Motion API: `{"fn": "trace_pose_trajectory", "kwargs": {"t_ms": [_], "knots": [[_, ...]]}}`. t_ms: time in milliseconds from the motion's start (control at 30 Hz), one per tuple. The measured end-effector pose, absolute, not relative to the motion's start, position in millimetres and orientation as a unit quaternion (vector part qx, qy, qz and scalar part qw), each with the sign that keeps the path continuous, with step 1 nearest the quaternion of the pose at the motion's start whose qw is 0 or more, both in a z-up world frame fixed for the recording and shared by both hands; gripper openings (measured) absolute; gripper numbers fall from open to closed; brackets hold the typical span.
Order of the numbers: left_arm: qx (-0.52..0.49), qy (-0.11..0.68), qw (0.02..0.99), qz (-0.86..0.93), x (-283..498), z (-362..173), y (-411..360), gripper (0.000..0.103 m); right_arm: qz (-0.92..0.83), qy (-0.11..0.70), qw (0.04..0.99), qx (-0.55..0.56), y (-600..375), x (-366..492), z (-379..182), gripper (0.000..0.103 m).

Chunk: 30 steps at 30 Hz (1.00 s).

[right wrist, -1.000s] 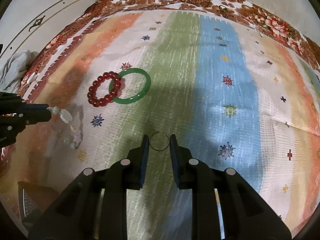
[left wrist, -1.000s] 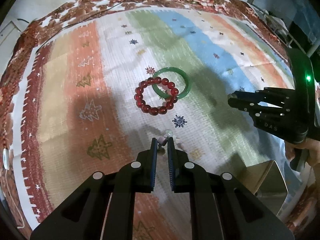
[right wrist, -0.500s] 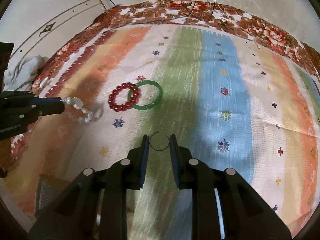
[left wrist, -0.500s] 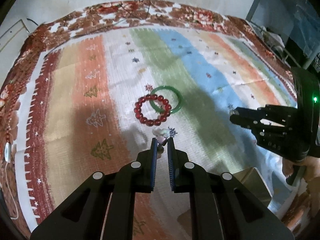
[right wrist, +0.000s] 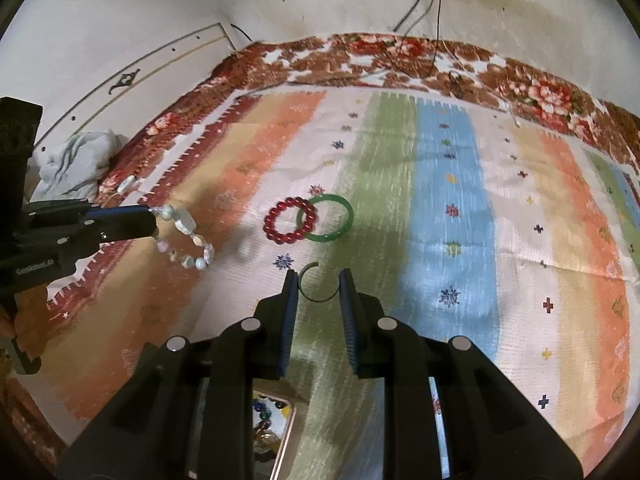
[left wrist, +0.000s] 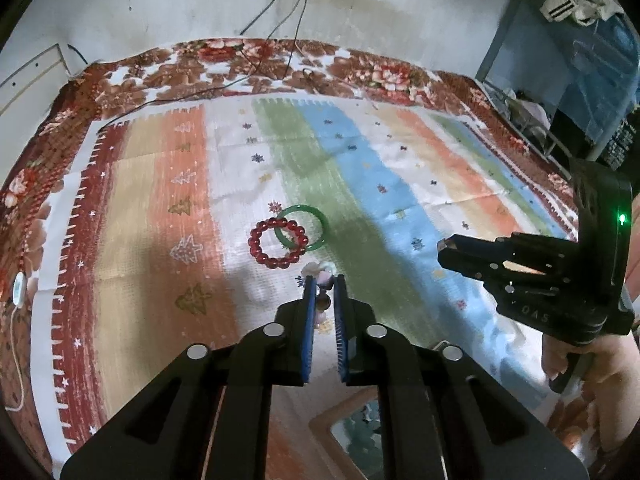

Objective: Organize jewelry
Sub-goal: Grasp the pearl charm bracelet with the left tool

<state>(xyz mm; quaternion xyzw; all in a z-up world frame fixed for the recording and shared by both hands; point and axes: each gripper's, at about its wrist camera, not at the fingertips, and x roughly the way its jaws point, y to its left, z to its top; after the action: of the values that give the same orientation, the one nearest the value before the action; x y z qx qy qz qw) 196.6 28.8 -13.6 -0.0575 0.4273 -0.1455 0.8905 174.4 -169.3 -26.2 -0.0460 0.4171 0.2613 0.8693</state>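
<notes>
Left claw (right wrist: 154,222) closed on a pale beaded bracelet (right wrist: 186,240), lifted clear of the striped cloth (right wrist: 520,240); loop of white, pink and grey beads dangling below the tips, over the orange and tan stripes toward the cloth's left edge. Seen from the left wrist, the same bracelet (left wrist: 322,280) pinched between the blue pads, only a few beads showing past the tips.

Right claw (right wrist: 318,280) narrow, clamped on a thin dark wire ring (right wrist: 316,284); ring spanning the gap between the two pads, its open end at the top. Held above the green stripe, off the cloth. From the left wrist, right claw (left wrist: 446,246) seen side-on at the right, a hand (left wrist: 576,364) on its grip.

Red beaded bracelet (right wrist: 291,220) and green bangle (right wrist: 325,218) lying flat near the middle of the cloth, overlapping: red beads across the bangle's left side. Both well apart from either claw.

Part of a box (right wrist: 276,432) with coloured beads inside visible at the near edge, under the right claw. Floral blanket (right wrist: 400,56) bordering the cloth's far edge, cables (right wrist: 424,0) hanging down the wall behind it.
</notes>
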Motion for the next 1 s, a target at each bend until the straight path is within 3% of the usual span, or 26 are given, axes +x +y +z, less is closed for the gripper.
{"fn": "trace_pose_trajectory", "kwargs": {"t_ms": [333, 600, 667, 700, 800, 867, 1000], "knots": [[-0.058, 0.406, 0.899, -0.157, 176.3, 0.2, 23.2, 0.003, 0.269, 0.413, 0.869, -0.04, -175.2, 159.3, -22.1, 0.022], [-0.055, 0.465, 0.871, -0.146, 190.2, -34.7, 25.5, 0.004, 0.271, 0.418, 0.866, -0.045, -171.2, 155.9, -23.8, 0.022], [-0.054, 0.491, 0.857, -0.146, 199.4, -49.0, 25.6, 0.014, 0.272, 0.419, 0.865, -0.046, -169.4, 156.4, -24.6, 0.022], [-0.05, 0.501, 0.851, -0.149, 203.5, -55.1, 25.0, 0.024, 0.274, 0.42, 0.864, -0.046, -169.4, 157.6, -24.7, 0.022], [-0.025, 0.519, 0.842, -0.144, 213.3, -68.9, 21.2, 0.029, 0.277, 0.422, 0.862, -0.047, -167.4, 159.3, -25.5, 0.022], [-0.012, 0.531, 0.834, -0.148, 218.9, -77.2, 17.9, 0.038, 0.279, 0.424, 0.86, -0.047, -167.5, 160.6, -26.1, 0.022], [0.011, 0.55, 0.823, -0.14, 228.7, -94.0, 17.8, 0.041, 0.281, 0.428, 0.858, -0.045, -167.9, 163.3, -27.5, 0.022]]}}
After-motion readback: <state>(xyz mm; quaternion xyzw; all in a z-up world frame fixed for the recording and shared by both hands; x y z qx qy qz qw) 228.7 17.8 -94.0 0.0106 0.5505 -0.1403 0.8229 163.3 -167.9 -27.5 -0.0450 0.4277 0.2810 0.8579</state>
